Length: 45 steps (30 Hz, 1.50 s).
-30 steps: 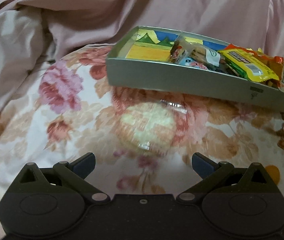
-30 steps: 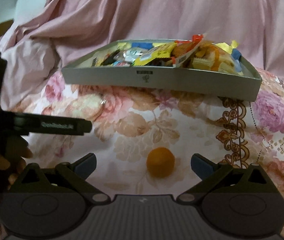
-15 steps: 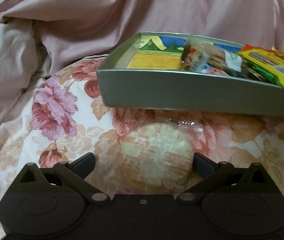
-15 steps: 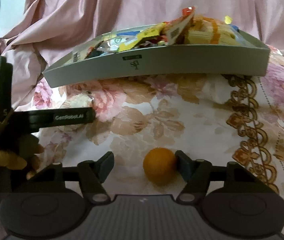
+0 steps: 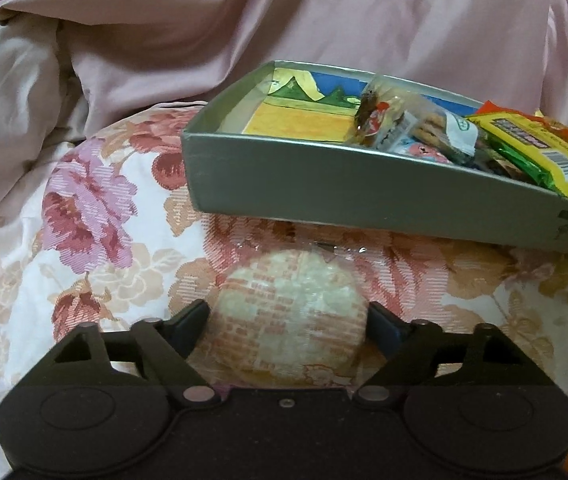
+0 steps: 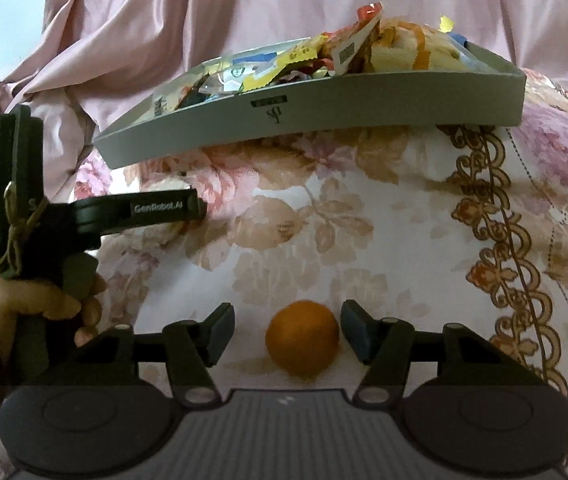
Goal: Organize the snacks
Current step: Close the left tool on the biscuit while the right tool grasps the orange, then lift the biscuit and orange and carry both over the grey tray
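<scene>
A round pale rice cracker [image 5: 289,300] in clear wrap lies on the floral bedspread, just in front of the grey snack box [image 5: 323,188]. My left gripper [image 5: 287,314] is shut on the cracker, a finger against each side. In the right wrist view a small orange fruit [image 6: 301,336] rests on the bedspread between the fingers of my right gripper [image 6: 287,314], which is open; its right finger sits close to the fruit and a gap shows on the left. The grey box [image 6: 363,104] holds several wrapped snacks [image 6: 383,48], piled toward its right end.
A person's hand [image 6: 24,304] holds the left gripper's handle at the left of the right wrist view. Rumpled pink bedding [image 5: 164,40] rises behind and left of the box. The box's left end [image 5: 295,124] shows its printed bottom.
My left gripper moved forward over the cracker and its fingers came in against it. My right gripper's fingers narrowed around the orange fruit half a second ago and have held that gap since.
</scene>
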{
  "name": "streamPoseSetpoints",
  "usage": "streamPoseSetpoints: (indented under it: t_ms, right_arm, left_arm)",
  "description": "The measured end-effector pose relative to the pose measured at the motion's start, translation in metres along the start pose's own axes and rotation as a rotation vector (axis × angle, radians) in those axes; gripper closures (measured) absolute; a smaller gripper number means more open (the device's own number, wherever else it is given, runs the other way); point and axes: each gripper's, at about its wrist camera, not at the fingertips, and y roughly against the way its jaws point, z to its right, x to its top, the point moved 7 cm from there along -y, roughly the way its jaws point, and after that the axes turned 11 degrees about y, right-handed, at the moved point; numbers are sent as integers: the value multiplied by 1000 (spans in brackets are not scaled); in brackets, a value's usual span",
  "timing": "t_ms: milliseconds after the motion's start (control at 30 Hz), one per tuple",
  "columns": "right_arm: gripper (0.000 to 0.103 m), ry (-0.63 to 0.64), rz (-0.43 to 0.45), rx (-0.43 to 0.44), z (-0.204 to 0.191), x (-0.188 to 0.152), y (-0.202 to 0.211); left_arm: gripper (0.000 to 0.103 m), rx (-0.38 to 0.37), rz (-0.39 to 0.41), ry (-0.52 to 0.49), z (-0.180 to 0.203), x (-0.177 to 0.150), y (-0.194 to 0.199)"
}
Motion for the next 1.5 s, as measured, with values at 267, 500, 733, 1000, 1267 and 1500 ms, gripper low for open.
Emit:
streamPoseSetpoints:
  t_ms: [267, 500, 733, 1000, 1267, 1500]
  right_arm:
    - [48, -16, -35, 28, 0, -1, 4]
    - [65, 0, -36, 37, -4, 1, 2]
    - [65, 11, -15, 60, -4, 3, 1]
    - [65, 92, 47, 32, -6, 10, 8]
    - [65, 211, 138, 7, -20, 19, 19]
    - [65, 233, 202, -9, -21, 28, 25]
  left_arm:
    - [27, -30, -27, -3, 6, -9, 12]
    - [27, -41, -69, -41, 13, -22, 29]
    - [27, 7, -123, -63, 20, -30, 39]
    - [27, 24, -167, -3, 18, -25, 50]
    - [27, 30, -123, 19, 14, -12, 74]
    - [27, 27, -72, 43, 13, 2, 95]
